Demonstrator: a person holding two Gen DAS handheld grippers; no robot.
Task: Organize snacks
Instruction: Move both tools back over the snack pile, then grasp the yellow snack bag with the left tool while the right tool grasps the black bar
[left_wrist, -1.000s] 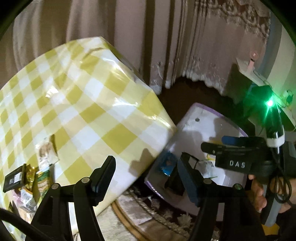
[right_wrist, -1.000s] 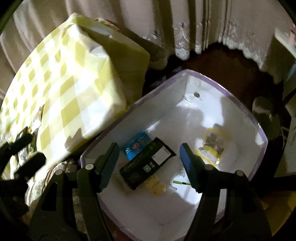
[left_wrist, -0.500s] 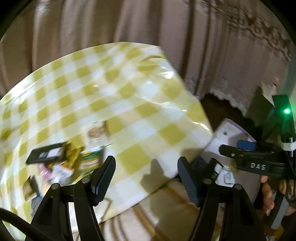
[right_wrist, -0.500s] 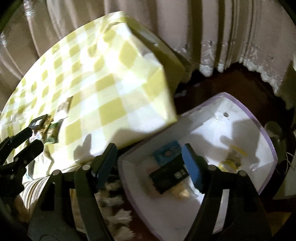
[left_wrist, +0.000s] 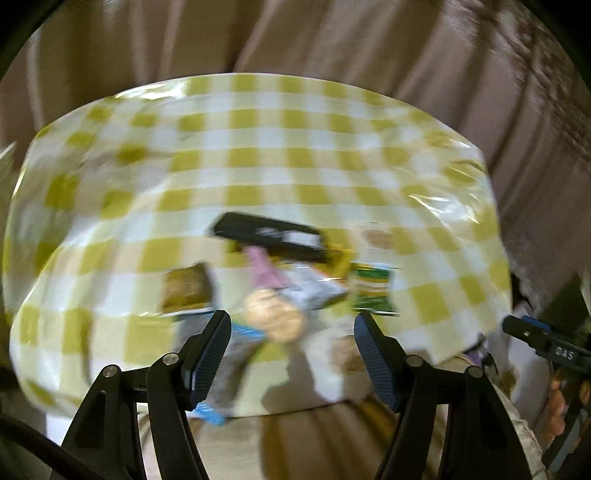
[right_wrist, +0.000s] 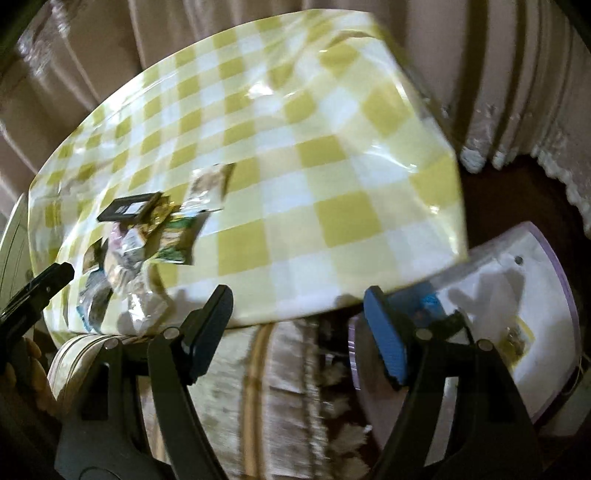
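1. Left gripper (left_wrist: 291, 354): wide open, empty, facing snack pile (left_wrist: 280, 280) near surface's (left_wrist: 258, 155) front edge.
2. Right gripper (right_wrist: 297, 328): wide open, empty, beside white bin (right_wrist: 532, 280).
3. Pick one packet, likely cookie pack (left_wrist: 273, 314); close squarely, avoid neighbours.

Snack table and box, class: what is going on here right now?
A person holds a gripper in each hand, sorting snacks. A pile of snack packets lies on the checked tablecloth. The left gripper faces it, jaws open and empty. The right gripper, also open and empty, is near the white box, which holds a few packets.
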